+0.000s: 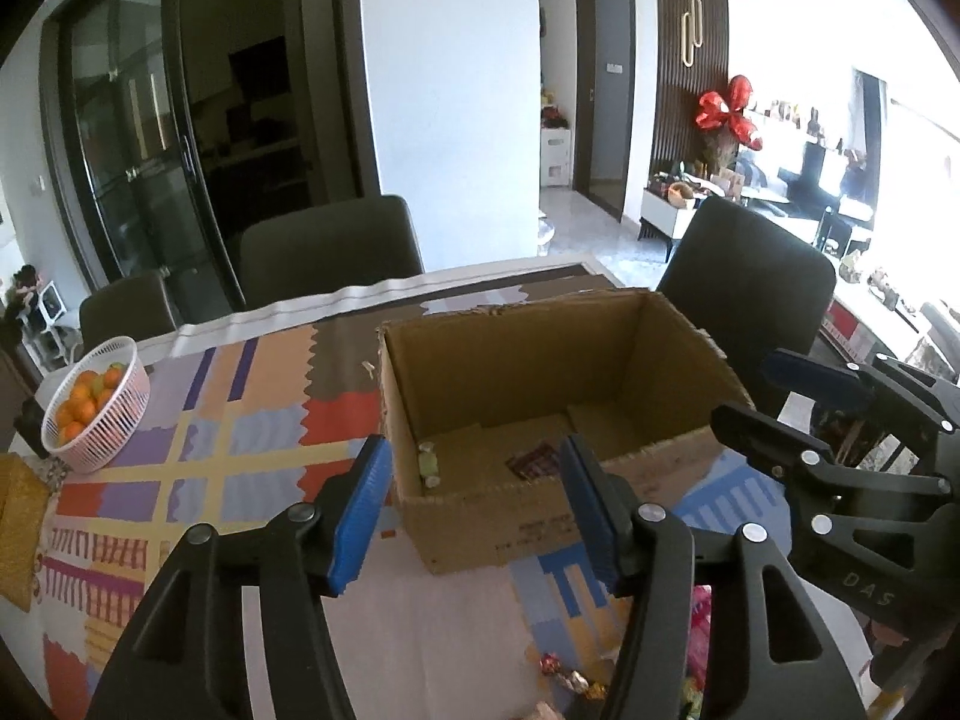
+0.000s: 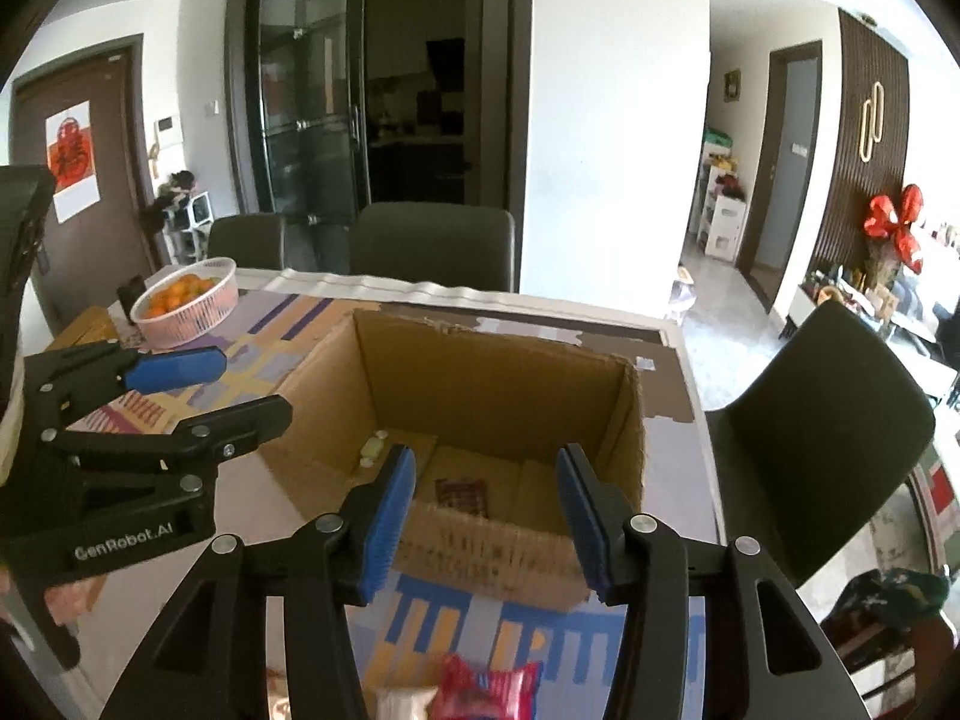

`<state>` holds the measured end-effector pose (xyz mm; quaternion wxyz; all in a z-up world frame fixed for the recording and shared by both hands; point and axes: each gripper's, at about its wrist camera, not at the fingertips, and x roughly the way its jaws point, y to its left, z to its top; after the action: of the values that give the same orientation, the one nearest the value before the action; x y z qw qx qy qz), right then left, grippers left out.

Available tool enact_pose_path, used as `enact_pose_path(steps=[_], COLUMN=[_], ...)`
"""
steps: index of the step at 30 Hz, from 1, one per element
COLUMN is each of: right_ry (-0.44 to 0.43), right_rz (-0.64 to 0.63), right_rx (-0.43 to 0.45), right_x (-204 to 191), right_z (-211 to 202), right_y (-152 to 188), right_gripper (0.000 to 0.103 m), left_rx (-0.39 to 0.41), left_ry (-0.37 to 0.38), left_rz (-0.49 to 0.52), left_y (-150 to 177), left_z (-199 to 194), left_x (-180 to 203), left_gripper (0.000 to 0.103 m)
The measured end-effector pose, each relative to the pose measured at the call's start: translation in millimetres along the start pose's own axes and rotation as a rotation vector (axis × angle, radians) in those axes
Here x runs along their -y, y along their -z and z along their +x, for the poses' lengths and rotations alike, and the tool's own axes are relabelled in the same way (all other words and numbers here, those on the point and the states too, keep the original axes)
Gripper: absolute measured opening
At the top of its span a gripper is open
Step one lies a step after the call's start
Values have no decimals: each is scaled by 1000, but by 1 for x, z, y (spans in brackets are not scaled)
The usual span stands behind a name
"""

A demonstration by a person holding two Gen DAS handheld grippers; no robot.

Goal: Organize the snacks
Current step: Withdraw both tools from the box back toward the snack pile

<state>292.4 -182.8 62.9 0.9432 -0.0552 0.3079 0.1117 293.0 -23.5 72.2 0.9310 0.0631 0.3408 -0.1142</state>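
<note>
While both tools hang above the near edge of the cardboard box [image 1: 540, 396], the left tool [image 1: 474, 510] and the right tool [image 2: 486, 516] are spread wide and carry nothing. Inside the box lie a pale candy [image 1: 429, 462] and a dark packet [image 1: 531, 461]. More snacks [image 2: 486, 690] wait on the table [image 1: 240, 432] in front of the box, probably to be collected next.

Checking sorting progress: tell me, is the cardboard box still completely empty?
No: the cardboard box already holds a pale wrapped candy and a dark red packet on its floor.
</note>
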Motion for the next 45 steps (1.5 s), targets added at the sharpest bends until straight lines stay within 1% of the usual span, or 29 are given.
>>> enact_pose_path(steps=[1, 5, 9, 10, 15, 18, 21, 23, 28, 31, 33, 36, 40, 43, 45], right_ry=[4, 13, 4, 1, -23, -32, -31, -32, -55, -76, -88, -95, -85, -91, -111], right_rz=[-3, -4, -1, -1, 4, -14, -41, -59, -70, -61, -45, -33, -64, -71, -69], right_rx=[15, 55, 89, 94, 91, 84, 73, 62, 8, -30, -54, -83, -117, -126, -134], right_x=[-1, -5, -8, -9, -13, -18, -25, -29, -33, -34, -33, -35, -41, -43, -45], right_z=[-10, -38, -63, -68, -87, -96, -103, -106, -109, -106, -104, -101, -96, -96, -94], right_y=[4, 16, 28, 31, 50, 64, 76, 84, 104, 119, 129, 142, 161, 172, 179], right_gripper=[50, 50, 50, 50, 50, 50, 50, 50, 50, 50, 50, 50, 50, 50, 50], left_rx=[10, 31, 45, 51, 62, 46, 37, 24, 1, -18, -23, -28, -27, -28, -33], left_ry=[1, 17, 23, 21, 15, 29, 18, 23, 18, 32, 21, 27, 11, 37, 64], left_rz=[3, 9, 24, 29, 70, 80, 103, 116, 140, 135, 145, 172, 206, 216, 221], left_y=[3, 16, 33, 38, 62, 77, 93, 101, 127, 140, 150, 166, 183, 192, 199], left_z=[-6, -28, -51, -56, -77, -85, -92, -94, -97, -95, -93, -90, -88, -86, -82], left_x=[2, 8, 18, 21, 33, 39, 46, 50, 58, 59, 61, 66, 71, 74, 76], left_gripper=[60, 60, 60, 61, 62, 62, 62, 62, 62, 62, 62, 62, 62, 62, 62])
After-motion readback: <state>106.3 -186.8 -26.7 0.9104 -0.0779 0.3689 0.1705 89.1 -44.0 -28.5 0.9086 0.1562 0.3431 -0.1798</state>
